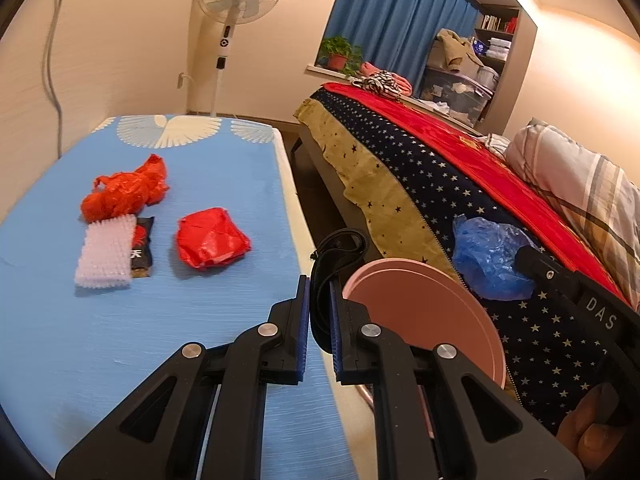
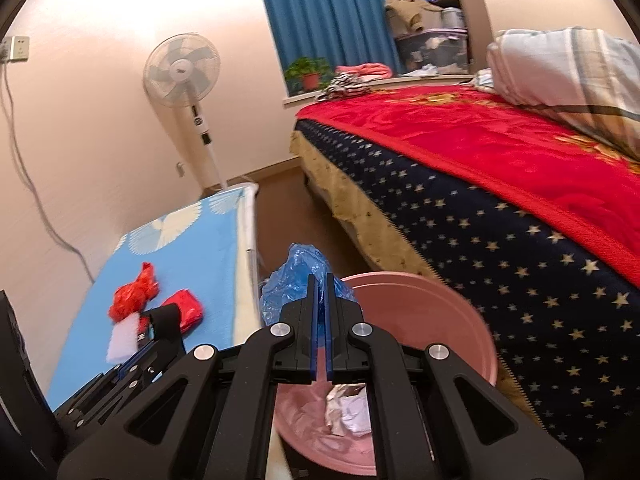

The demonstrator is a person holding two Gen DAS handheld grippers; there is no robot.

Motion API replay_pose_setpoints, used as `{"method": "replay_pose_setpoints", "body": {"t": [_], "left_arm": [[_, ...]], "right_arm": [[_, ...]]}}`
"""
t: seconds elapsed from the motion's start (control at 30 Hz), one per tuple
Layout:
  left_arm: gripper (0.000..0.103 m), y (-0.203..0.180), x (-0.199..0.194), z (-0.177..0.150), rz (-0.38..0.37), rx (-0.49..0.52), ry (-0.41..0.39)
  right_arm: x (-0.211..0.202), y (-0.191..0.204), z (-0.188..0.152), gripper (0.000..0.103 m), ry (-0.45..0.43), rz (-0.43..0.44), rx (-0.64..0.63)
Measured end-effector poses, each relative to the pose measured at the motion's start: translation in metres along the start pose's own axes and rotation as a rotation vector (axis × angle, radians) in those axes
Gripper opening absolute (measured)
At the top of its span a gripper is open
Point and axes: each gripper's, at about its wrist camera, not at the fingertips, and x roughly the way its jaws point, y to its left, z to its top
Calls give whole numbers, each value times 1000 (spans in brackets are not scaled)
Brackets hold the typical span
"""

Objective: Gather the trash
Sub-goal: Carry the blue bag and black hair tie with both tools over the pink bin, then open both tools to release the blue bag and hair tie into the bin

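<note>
Pinching blue bag (image 2: 298,284), fingers (image 2: 310,292) over basin (image 2: 440,308)

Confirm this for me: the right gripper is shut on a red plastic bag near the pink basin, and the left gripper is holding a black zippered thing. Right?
Not quite. The bag in the right gripper is blue, not red; the right wrist view shows it. It is near the pink basin, and the left gripper holds the black zippered thing.
</note>
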Motion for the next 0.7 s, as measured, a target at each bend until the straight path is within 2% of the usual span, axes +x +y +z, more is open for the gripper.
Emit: {"method": "replay_pose_setpoints", "body": {"t": [0.23, 0.7], "left_arm": [[9, -14, 10, -2, -20, 14, 16], [9, -39, 37, -9, -51, 44, 60]], "right_arm": [[0, -19, 3, 2, -8, -71, 35], [8, -39, 4, 2, 6, -146, 64]]}}
